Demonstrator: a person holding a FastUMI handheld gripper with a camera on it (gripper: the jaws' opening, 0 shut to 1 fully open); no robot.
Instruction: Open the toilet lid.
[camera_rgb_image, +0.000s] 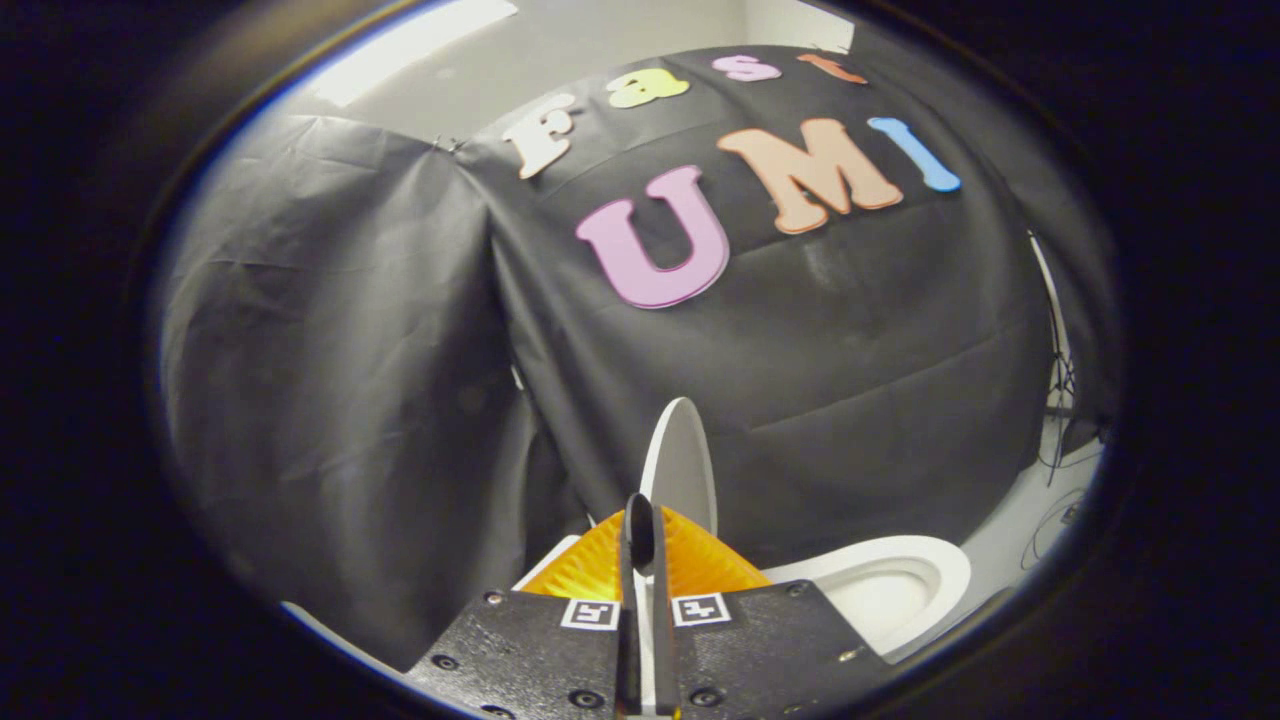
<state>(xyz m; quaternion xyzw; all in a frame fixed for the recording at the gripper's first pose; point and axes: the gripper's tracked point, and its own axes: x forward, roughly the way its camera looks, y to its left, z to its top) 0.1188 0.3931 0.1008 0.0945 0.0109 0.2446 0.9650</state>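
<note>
The white toilet lid (682, 462) stands raised, nearly upright, seen edge-on against the black cloth wall. My gripper (641, 540) is shut on the lid's near edge, and a thin white strip of the lid shows between the two fingers. The fingers are pressed close together with only that strip in the gap. To the right of the fingers and lower down lies the white toilet seat and bowl (900, 585), uncovered, with its hollow showing.
Black cloth wall (400, 350) hangs close behind and to the left of the toilet. A pale floor (1020, 520) with thin cables and a stand leg lies to the right beyond the bowl.
</note>
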